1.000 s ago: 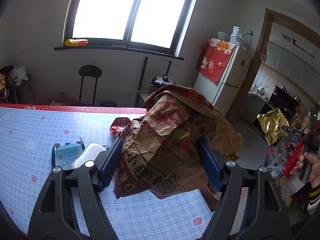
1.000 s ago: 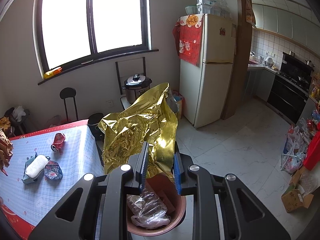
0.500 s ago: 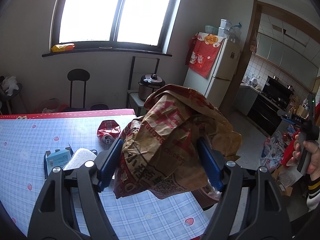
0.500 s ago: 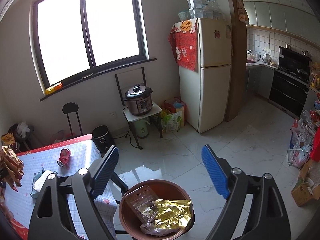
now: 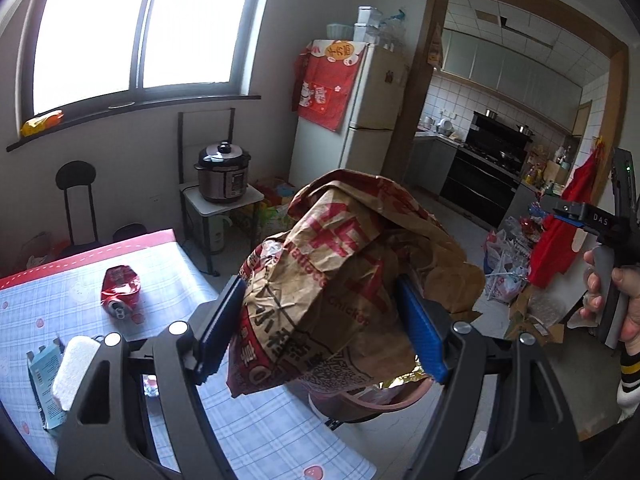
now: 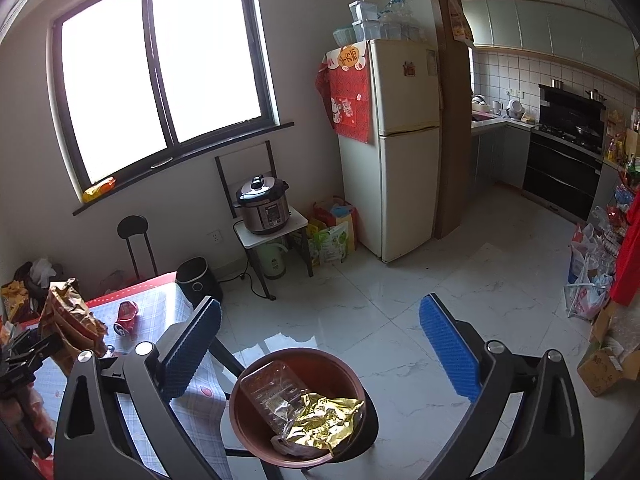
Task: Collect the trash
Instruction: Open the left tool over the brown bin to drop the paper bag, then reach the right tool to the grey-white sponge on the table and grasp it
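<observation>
My left gripper (image 5: pixel 320 312) is shut on a crumpled brown paper bag (image 5: pixel 340 280) with red print, which hangs over the table's right edge above the brown bin (image 5: pixel 360 404). In the right wrist view the same bag (image 6: pixel 68 316) shows at far left. My right gripper (image 6: pixel 320 316) hangs above the bin (image 6: pixel 248 424), its jaws opening wide with nothing between them. Inside the bin lie gold foil (image 6: pixel 324 420) and a clear plastic container (image 6: pixel 272 392). A crushed red can (image 5: pixel 120 292) and a blue box holding a white pad (image 5: pixel 60 368) lie on the checked tablecloth (image 5: pixel 260 432).
A pressure cooker (image 6: pixel 262 204) sits on a small stand by the wall, next to a fridge (image 6: pixel 400 152). A black chair (image 6: pixel 134 236) stands under the window. Bags and cardboard boxes (image 6: pixel 600 364) crowd the floor at right. A hand (image 5: pixel 624 292) grips the right gripper's handle.
The right gripper opened and let go of the gold foil, which now lies in the bin. The left gripper carried the paper bag rightward, from over the table to above the bin.
</observation>
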Motion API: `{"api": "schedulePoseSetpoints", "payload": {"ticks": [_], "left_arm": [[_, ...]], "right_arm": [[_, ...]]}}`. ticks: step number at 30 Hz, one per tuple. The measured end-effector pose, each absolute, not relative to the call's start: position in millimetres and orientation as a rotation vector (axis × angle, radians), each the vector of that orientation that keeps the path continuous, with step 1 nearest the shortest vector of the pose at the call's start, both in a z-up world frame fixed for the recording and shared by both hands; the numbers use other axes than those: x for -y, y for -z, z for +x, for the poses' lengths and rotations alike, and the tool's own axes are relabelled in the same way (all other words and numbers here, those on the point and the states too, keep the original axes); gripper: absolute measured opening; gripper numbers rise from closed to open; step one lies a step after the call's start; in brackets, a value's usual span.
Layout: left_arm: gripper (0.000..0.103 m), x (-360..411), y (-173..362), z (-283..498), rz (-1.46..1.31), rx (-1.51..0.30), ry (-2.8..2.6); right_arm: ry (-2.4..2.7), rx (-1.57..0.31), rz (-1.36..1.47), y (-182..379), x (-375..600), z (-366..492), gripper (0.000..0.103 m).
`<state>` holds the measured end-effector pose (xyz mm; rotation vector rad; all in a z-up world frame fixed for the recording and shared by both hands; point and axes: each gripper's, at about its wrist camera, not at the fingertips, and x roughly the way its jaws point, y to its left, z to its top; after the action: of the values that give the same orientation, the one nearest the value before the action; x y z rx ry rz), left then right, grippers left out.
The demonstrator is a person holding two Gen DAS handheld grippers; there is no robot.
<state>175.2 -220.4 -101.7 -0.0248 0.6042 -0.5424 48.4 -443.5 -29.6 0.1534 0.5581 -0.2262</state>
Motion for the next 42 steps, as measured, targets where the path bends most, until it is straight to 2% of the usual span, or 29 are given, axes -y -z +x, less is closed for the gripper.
{"api": "schedulePoseSetpoints", "payload": {"ticks": [8,11,12,17,28,42], "left_arm": [[0.077,302,99,202,0.025,-0.589,0.647],[0.086,322,100,213,0.028,-0.578,0.667],[0.098,328,101,218,0.023,-0.583,0.67],[0.097,331,98,225,0.049,-0.58,0.628],[0.097,225,88,215,-0.001,-0.568,0.461],[0.097,16,83,161,-0.1,-0.535,0.117]], "right_arm": [[0.295,-0.572,0.184,36,480,26,0.097],[0.309,-0.578,0.202,41,487,23,0.097],[0.312,-0.581,0.205,42,489,23,0.097],[0.312,-0.595,0.21,48,489,22,0.097],[0.256,-0.61,0.253,54,457,44,0.097],[0.106,-0.667,0.198,61,344,90,0.097]]}}
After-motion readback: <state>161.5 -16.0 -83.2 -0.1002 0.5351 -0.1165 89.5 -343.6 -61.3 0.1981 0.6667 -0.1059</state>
